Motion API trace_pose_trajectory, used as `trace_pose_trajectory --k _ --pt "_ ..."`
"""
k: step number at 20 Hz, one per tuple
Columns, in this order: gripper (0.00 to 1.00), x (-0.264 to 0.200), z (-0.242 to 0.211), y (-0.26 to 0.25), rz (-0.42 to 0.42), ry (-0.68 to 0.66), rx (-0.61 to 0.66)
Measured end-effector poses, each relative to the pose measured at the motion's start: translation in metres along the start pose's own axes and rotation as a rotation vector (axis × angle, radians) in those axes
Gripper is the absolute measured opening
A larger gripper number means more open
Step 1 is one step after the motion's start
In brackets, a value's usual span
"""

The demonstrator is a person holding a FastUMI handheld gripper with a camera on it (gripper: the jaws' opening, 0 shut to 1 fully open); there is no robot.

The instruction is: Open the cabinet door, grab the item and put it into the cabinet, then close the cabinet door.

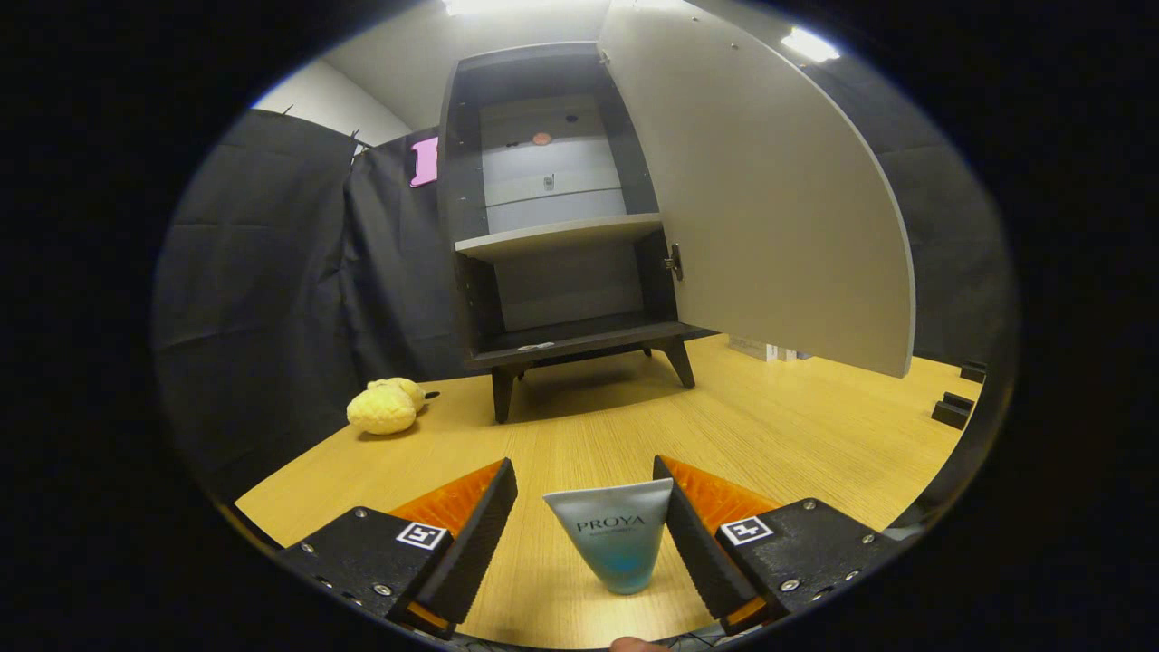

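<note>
A small dark cabinet (552,226) on legs stands at the far side of the wooden table, its pale door (770,199) swung wide open to the right. Inside are a light shelf (557,237) and a dark bottom floor. A pale blue tube (617,539) lies on the table between my fingers, its wide crimped end pointing toward the cabinet. My gripper (584,493) is open: the right finger (688,534) sits against the tube's edge, while the left finger (480,534) stands well apart from it.
A yellow plush toy (385,407) lies on the table left of the cabinet. Small dark blocks (955,407) sit at the table's far right edge. Black cloth walls close in behind and to the left. Bare tabletop (589,426) stretches between the fingers and the cabinet.
</note>
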State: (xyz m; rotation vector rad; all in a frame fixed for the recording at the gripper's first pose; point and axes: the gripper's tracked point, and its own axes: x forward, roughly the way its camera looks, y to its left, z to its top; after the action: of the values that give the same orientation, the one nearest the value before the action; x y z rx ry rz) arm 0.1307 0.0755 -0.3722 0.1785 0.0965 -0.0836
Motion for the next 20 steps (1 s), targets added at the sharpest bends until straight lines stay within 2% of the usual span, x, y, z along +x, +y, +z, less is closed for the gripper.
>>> trace_pose_trajectory --k 3,6,8,9,11,17,20 --pt "0.94 -0.003 -0.018 -0.002 -0.003 0.021 -0.02" --pt "0.94 0.002 -0.03 -0.016 -0.042 0.056 -0.006" --pt "0.81 0.01 -0.046 -0.024 -0.054 0.127 -0.035" --pt "0.57 0.015 -0.048 -0.03 -0.057 0.124 -0.052" --pt "0.5 0.017 -0.043 -0.025 -0.054 0.139 -0.058" --pt "0.48 0.017 -0.031 -0.028 -0.049 0.175 -0.052" --pt "0.48 0.012 -0.002 -0.025 -0.031 0.162 -0.042"
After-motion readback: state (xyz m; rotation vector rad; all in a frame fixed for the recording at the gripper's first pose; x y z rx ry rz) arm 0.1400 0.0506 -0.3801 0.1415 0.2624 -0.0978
